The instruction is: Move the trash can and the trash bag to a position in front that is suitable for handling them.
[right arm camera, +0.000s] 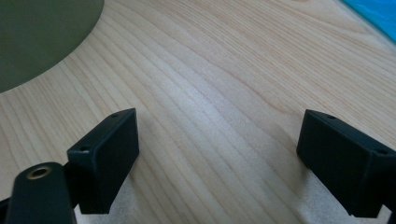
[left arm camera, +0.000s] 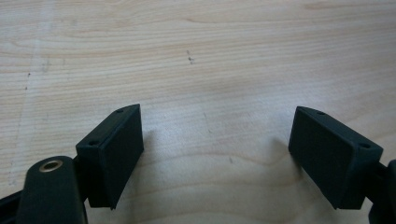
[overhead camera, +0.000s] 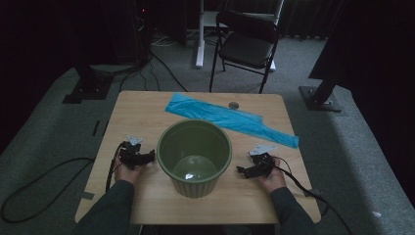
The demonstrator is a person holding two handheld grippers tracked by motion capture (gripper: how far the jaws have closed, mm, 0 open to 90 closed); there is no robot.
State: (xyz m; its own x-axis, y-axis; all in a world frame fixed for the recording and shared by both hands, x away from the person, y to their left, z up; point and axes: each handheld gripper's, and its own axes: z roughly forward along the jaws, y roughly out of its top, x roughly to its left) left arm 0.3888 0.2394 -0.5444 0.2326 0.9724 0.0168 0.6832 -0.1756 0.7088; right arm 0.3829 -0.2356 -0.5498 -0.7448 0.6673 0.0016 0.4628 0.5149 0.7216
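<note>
Your left gripper rests on the wooden table at your near left, its jaws spread wide over bare wood with nothing between them, as the left gripper view shows. Your right gripper sits the same way at your near right: jaws wide apart, empty, only wood grain between the pads.

Between the two stands the green ribbed bin, upright, mouth up, apparently with nothing in it. Each gripper points inward at its side wall, the left one just beside the rim, the right a little further off. In the right gripper view the bin's edge shows off to one side of the jaws, not between them.

Beyond the bin lies the blue plastic bag, flat on the table, apparently folded into a long strip. Its long axis runs on a slant, from the far left behind the bin toward the right edge, where its end comes nearest to you. That end lies up the table from your right gripper, so your right hand looks the nearer one if the bag is to go into the bin; the left would have to reach round the bin.
</note>
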